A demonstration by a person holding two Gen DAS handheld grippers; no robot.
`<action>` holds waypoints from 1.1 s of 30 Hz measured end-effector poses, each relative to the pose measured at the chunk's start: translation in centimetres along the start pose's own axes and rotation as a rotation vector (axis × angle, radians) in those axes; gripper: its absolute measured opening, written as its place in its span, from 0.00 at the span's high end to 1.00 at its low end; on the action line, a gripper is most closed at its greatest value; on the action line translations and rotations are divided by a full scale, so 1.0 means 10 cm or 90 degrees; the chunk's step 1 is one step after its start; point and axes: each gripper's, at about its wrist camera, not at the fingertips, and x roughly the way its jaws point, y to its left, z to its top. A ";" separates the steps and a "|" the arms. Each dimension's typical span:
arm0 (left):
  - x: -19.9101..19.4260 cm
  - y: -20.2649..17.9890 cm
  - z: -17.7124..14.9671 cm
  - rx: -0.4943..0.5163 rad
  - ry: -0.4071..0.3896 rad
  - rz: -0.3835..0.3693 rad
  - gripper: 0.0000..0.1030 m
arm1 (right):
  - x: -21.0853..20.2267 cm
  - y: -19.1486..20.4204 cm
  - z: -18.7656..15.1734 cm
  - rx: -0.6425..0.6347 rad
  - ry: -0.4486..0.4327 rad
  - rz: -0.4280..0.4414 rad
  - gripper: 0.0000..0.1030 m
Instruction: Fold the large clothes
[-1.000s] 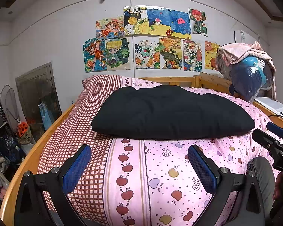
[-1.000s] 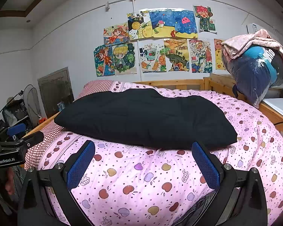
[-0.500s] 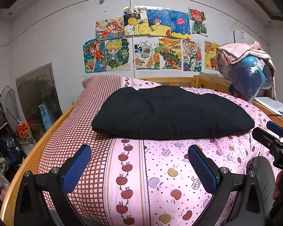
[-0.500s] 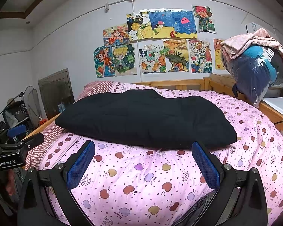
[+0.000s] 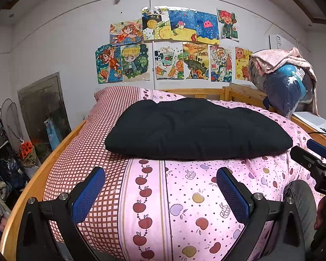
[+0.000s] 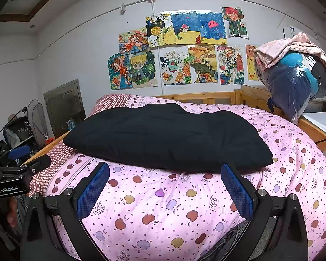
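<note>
From the left wrist view, the left gripper [image 5: 160, 187] hangs low over the near end of the bed, its jaws spread wide with nothing between them, blue pads facing each other above the pink apple-print quilt [image 5: 197, 198]. Straight ahead of the jaws, well apart from them, a black padded garment [image 5: 195, 128] lies folded into a thick, flat bundle on the quilt. Off past the right jaw, the right gripper's black body [image 5: 315, 167] pokes in at the edge. Beyond the left jaw runs the bed's wooden side rail [image 5: 54, 154]. From the right wrist view, the right gripper [image 6: 165, 187] also sits with jaws wide and empty over the quilt [image 6: 163, 206]. The black garment [image 6: 167, 139] rests just ahead of the jaws, its near edge close to the pad tips but not touching. Out past the left jaw, the left gripper [image 6: 17, 174] is visible. A plastic-wrapped bundle of bedding [image 6: 293, 87] sits far beyond the right jaw.
</note>
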 end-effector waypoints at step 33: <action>0.00 0.02 0.01 0.001 0.001 -0.001 0.00 | 0.00 0.03 -0.01 0.002 0.000 -0.001 0.02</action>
